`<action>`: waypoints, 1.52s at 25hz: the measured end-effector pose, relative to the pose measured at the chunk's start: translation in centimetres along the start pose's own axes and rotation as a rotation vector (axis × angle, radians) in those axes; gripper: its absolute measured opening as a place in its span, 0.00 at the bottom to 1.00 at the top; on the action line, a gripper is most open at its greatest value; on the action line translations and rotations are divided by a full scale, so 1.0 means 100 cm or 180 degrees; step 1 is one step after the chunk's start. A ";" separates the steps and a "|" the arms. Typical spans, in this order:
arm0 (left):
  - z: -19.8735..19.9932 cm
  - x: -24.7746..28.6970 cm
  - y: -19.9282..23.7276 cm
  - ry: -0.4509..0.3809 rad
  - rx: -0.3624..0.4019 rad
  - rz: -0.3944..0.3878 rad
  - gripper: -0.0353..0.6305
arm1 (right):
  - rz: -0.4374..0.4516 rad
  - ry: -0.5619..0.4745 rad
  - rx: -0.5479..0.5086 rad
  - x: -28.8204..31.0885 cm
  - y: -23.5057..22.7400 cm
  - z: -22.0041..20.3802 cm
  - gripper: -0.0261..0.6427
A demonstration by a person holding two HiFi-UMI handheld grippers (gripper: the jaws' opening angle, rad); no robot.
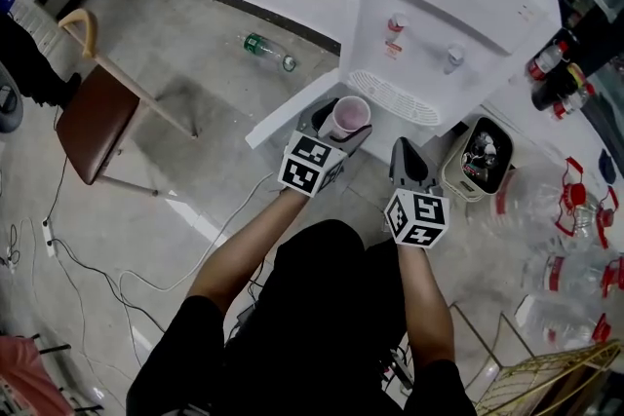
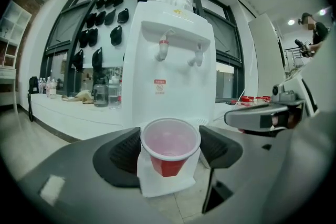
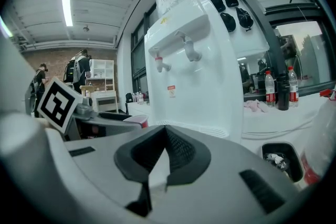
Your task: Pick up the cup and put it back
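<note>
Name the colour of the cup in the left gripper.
The cup is red outside, pale pink inside, white-rimmed; best seen in the left gripper view.

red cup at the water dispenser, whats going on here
A person stands at a white water dispenser with a tool in each hand. The left tool is shut on a red cup, held upright just in front of the drip tray. The cup looks empty. The right tool is shut on nothing, beside it.

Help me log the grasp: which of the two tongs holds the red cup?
The left tongs, closed on the red cup; the right tongs are shut and empty.
</note>
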State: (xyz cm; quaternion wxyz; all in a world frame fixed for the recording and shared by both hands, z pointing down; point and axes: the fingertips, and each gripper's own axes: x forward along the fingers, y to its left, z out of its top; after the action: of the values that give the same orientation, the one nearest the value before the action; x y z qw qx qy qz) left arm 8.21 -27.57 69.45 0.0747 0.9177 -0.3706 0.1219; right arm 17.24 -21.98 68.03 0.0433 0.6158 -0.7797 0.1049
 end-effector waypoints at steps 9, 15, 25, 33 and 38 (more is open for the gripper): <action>0.047 0.030 0.006 -0.0175 0.0061 0.0022 0.58 | -0.0091 -0.0051 -0.0020 0.004 -0.014 0.016 0.03; 0.058 0.050 0.018 -0.0170 0.0062 0.0030 0.58 | -0.0131 -0.0060 0.0006 0.008 -0.016 0.017 0.03; 0.057 0.079 0.021 -0.0127 -0.0061 -0.0014 0.58 | -0.0215 -0.0048 0.0016 0.008 -0.024 0.014 0.03; 0.055 0.088 0.024 -0.0136 -0.0102 0.0067 0.58 | -0.0264 -0.0043 0.0022 0.007 -0.029 0.011 0.03; 0.054 0.089 0.026 -0.0180 -0.0119 0.0100 0.58 | -0.0278 -0.0024 0.0015 0.006 -0.032 0.009 0.03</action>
State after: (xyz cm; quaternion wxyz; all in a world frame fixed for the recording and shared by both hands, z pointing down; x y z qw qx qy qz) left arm 13.53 -36.56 66.85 0.0793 0.9133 -0.3892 0.0900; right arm 20.29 -23.45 67.60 0.0435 0.6497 -0.7520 0.1024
